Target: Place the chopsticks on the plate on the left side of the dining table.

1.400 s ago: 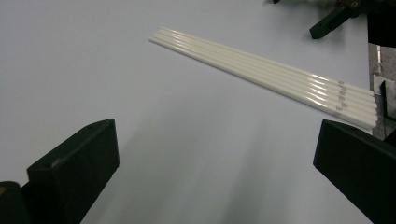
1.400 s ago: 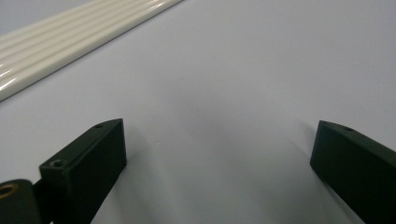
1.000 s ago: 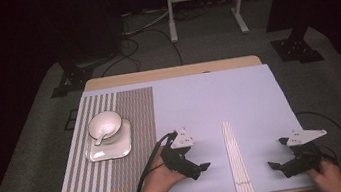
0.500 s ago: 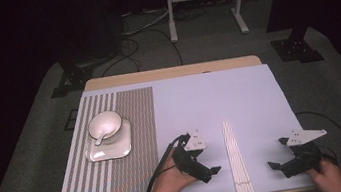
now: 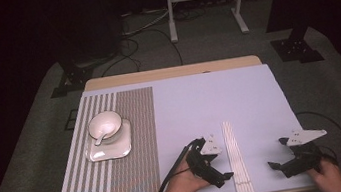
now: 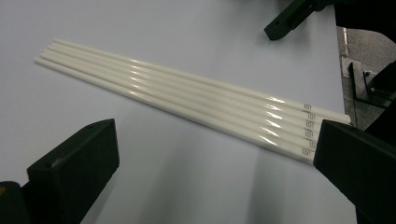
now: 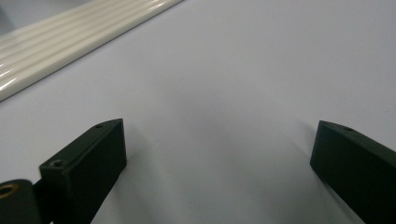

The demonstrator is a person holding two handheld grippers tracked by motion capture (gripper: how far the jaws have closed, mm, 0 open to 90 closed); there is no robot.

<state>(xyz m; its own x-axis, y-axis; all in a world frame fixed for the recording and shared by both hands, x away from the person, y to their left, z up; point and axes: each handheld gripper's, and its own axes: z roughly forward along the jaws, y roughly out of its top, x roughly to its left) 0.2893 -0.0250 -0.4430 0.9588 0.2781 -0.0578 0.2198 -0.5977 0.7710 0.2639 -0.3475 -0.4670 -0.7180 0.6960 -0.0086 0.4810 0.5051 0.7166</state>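
Observation:
Several white chopsticks (image 5: 236, 157) lie side by side on the pale table mat, near its front edge. My left gripper (image 5: 223, 178) sits just left of their near ends, open and holding nothing. In the left gripper view the chopsticks (image 6: 177, 93) run slantwise ahead of the wide-apart jaws of that gripper (image 6: 215, 140). My right gripper (image 5: 276, 168) rests to the right of the chopsticks, a short gap away, open and empty. In the right gripper view the chopsticks (image 7: 70, 37) cross the upper left corner, beyond the gripper (image 7: 219, 135).
A white bowl (image 5: 105, 125) with a spoon in it stands on a square white plate (image 5: 110, 150) on the striped placemat (image 5: 133, 131) at the left. The mat's front edge is close behind both hands. Dark stands and cables lie on the floor beyond the table.
My left gripper has moved right, up to the near ends of the chopsticks. The right gripper has stayed where it was.

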